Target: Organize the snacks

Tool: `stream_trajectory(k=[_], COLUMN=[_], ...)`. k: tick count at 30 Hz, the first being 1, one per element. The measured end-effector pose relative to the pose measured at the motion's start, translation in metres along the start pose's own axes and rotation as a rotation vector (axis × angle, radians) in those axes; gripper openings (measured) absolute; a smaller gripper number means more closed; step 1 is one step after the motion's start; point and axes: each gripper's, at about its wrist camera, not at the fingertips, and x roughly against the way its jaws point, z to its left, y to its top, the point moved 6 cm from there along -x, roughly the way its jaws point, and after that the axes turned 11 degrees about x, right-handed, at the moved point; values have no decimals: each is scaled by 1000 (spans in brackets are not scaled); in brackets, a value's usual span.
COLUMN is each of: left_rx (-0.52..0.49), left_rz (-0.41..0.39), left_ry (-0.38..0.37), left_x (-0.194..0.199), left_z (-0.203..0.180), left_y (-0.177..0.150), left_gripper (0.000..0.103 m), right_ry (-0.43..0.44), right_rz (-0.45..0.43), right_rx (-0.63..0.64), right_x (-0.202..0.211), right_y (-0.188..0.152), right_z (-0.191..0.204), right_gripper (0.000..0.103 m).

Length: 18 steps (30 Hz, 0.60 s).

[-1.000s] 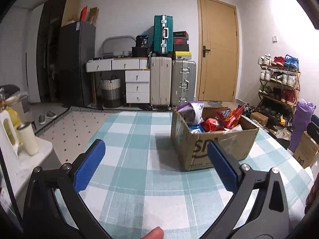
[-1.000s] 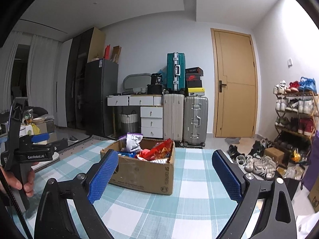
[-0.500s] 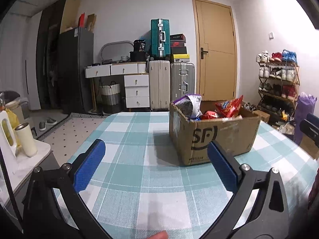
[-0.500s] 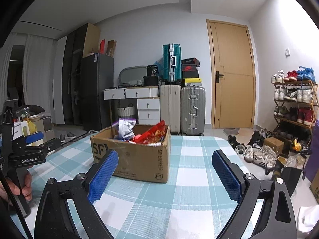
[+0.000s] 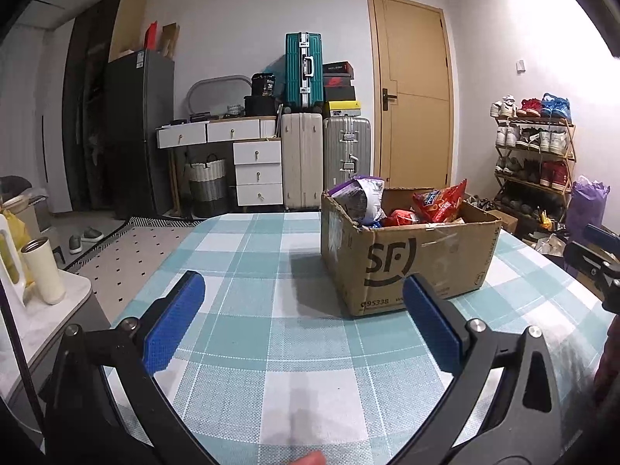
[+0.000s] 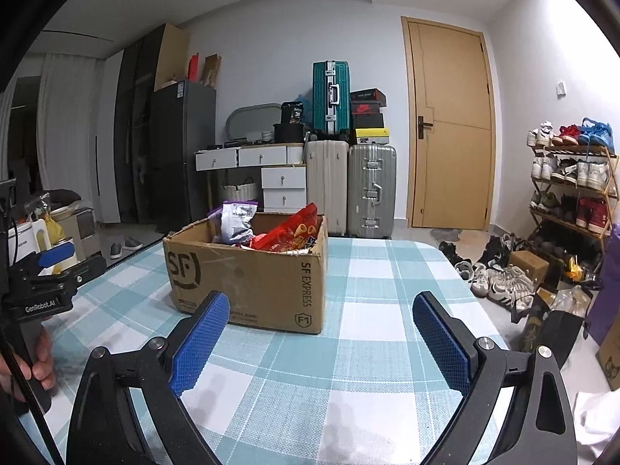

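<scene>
— Checked cloth is seen across the whole worktop [image 5: 240, 232], with suitcases and a door behind. Where are the snacks kept?

— A cardboard box [image 5: 410, 263] is stood at about one o'clock in the left wrist view and eleven o'clock in the right. Inside it, a red bag [image 6: 290, 232] and a purple-and-white bag [image 6: 234, 221] are propped upright, tops above the rim. No snack is seen on the cloth itself.

— And the tongs?

— The left tongs [image 5: 302, 323] and right tongs [image 6: 319, 343] are both held spread wide over bare cloth, nothing pinched.

— How is a good grasp made?

— Whether the box is being emptied or has been filled cannot be told. If a bag is taken, its crimped top should be pinched gently, since crisps are easily crushed.
</scene>
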Motion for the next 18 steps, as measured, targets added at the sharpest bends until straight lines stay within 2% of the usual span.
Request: stream_trajectory(k=[18], left_rx=[0], left_rz=[-1], left_ry=[0], left_x=[0], left_z=[0], left_y=[-1], left_gripper=[102], right_ry=[-1], right_rz=[0], right_rx=[-2], right_x=[0], right_y=[0], right_z=[1], right_gripper=[102])
